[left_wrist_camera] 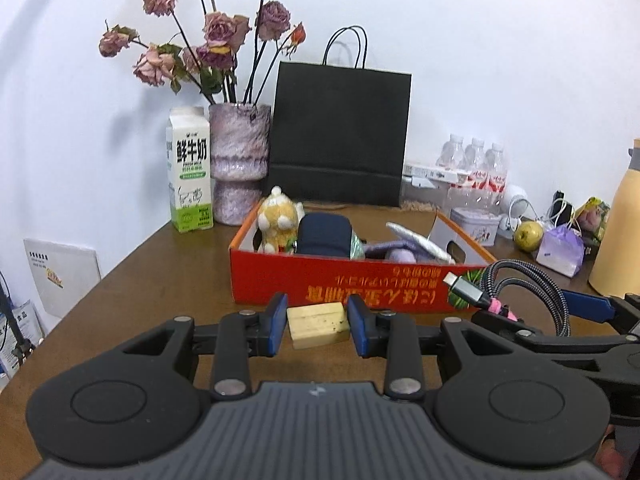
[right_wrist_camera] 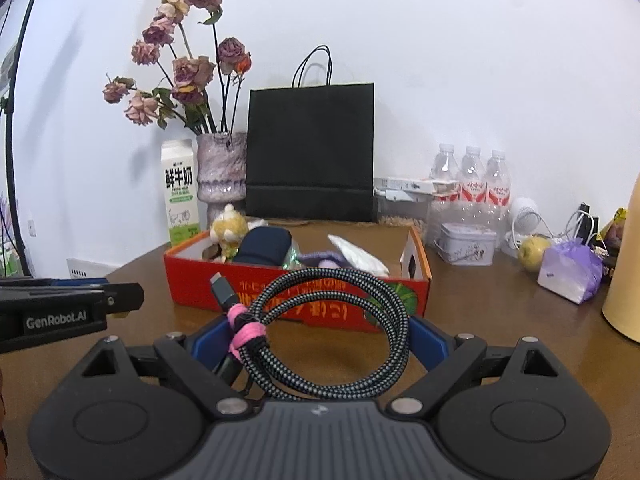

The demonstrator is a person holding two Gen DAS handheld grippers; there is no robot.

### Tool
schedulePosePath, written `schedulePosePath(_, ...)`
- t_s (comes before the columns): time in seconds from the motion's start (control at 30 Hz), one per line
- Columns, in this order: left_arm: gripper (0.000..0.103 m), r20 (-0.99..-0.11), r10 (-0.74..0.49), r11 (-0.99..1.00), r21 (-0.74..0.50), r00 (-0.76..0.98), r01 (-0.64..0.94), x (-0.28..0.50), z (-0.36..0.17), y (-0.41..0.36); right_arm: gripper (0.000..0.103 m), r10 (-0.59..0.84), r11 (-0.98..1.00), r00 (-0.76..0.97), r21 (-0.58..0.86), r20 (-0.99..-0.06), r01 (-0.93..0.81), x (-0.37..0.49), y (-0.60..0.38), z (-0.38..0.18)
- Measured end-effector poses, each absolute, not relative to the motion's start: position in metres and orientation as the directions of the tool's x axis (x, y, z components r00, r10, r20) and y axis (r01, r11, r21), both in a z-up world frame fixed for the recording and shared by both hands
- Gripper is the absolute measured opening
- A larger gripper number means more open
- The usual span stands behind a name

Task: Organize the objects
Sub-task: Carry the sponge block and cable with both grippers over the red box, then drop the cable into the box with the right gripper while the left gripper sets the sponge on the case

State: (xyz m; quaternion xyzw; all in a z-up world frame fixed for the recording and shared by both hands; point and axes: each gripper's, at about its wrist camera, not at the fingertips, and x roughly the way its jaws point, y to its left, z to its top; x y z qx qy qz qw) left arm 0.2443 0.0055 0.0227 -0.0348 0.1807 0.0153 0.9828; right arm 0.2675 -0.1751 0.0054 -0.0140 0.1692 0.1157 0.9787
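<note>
My left gripper (left_wrist_camera: 318, 309) is shut on a pale wooden block (left_wrist_camera: 318, 326), its blue pads pressing both ends. It hangs just in front of a red cardboard box (left_wrist_camera: 340, 280) on the brown table. The box holds a yellow plush toy (left_wrist_camera: 276, 220), a navy pouch (left_wrist_camera: 324, 234), a purple item and a silver packet. My right gripper (right_wrist_camera: 320, 336) stands wide, shut on a coiled grey braided cable (right_wrist_camera: 396, 320) bound with a pink tie (right_wrist_camera: 244, 330). The same box (right_wrist_camera: 192, 280) lies just beyond it. The cable (left_wrist_camera: 532, 280) also shows at the right of the left wrist view.
Behind the box stand a milk carton (left_wrist_camera: 189, 172), a vase of dried roses (left_wrist_camera: 238, 160) and a black paper bag (left_wrist_camera: 340, 136). To the right are water bottles (right_wrist_camera: 472, 176), a tin (right_wrist_camera: 466, 244), a yellow-green fruit (right_wrist_camera: 532, 252), a purple bag (right_wrist_camera: 568, 268) and a tan jug (left_wrist_camera: 618, 236).
</note>
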Motion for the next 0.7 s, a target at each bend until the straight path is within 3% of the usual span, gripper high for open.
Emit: schedulePosePath(0.7, 0.033, -0.312, 0.001, 0.996, -0.086, 0.95, -0.029, 0.3, 0.049, -0.006, 0.092, 0.218, 0.975, 0.928, 0.03, -0.302, -0.22, 0.323, -0.179, 0.023)
